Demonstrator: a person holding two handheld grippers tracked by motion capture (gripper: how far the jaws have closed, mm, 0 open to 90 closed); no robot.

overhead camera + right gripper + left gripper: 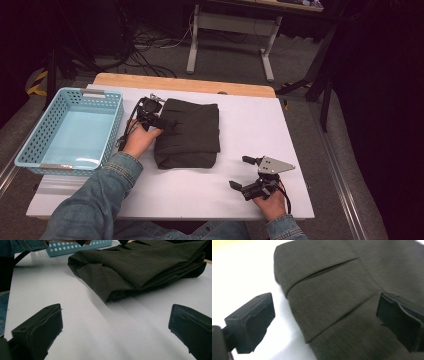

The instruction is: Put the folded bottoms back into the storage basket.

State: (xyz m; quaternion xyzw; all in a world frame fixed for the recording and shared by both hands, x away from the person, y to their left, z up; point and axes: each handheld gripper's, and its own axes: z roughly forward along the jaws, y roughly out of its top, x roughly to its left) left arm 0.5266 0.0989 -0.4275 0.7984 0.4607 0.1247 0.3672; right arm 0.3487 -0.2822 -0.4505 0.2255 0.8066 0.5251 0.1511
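On the white desk (240, 125), a folded dark-grey cloth bundle (189, 132) lies lengthwise away from the person. The left tool (161, 121) gapes wide, empty, straddling its left edge. The right tool (239, 172), open and empty too, sits well off its near right corner.

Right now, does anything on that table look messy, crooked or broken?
Nothing stands out. The dark folded cloth lies flat on the white table, neatly stacked, beside the blue basket. The left hand-held gripper sits open at its edge; the right hand-held gripper is open, apart.

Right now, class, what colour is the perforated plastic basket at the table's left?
Light blue; the perforated plastic basket shows best in the high view.
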